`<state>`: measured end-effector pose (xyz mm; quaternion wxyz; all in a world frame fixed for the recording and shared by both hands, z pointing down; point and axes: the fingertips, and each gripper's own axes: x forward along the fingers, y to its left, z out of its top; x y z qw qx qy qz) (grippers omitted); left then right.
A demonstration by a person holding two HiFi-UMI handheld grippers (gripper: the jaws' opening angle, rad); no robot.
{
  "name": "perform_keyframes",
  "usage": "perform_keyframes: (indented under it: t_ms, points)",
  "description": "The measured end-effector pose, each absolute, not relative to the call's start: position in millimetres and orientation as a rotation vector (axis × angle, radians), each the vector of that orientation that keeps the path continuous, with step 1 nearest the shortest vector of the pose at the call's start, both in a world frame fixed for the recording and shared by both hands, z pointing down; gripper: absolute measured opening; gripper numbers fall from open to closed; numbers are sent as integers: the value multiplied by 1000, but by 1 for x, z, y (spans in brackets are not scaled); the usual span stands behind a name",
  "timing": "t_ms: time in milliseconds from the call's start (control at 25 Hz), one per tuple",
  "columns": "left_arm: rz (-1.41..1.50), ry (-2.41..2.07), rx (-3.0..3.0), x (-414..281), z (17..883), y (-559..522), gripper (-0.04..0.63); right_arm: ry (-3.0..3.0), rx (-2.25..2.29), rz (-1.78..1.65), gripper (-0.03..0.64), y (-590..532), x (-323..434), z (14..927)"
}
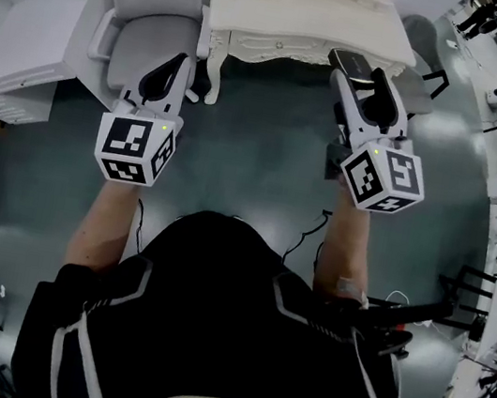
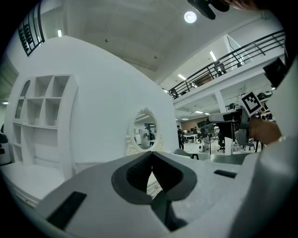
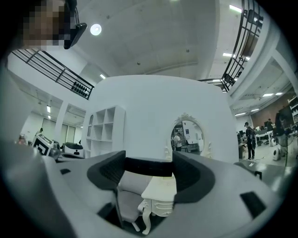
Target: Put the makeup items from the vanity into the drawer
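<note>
The right claw (image 3: 149, 168) is clamped across a flat black item (image 3: 139, 166) that spans the gap from pad to pad, so its jaws stand wide; what kind of makeup piece it is I cannot tell. The left claw (image 2: 151, 162) has its jaws together at the tips, nothing between them. Both are held level above the grey floor (image 1: 256, 157), the right one near the front edge of the white vanity worktop (image 1: 308, 23). A grey chair (image 1: 151, 48) stands just beside that worktop, beyond the left claw, and an oval mirror (image 3: 188, 135) rises behind it
</note>
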<state>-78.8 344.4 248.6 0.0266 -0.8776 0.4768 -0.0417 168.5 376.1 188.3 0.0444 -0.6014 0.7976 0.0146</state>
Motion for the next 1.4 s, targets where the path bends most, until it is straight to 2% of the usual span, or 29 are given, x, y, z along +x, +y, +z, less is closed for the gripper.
perform_keyframes:
  t_ms: [760, 1040, 1400]
  points:
    - [-234, 1487, -2655, -6, 266, 327, 5, 2508, -1669, 27, 321, 349, 220, 207]
    - [-206, 1481, -2673, -17, 271, 264, 5, 2512, -1695, 4, 321, 286, 212, 216]
    - [-94, 1485, -2754, -69, 269, 144, 5, 2502, -1775, -21, 321, 176, 175, 213]
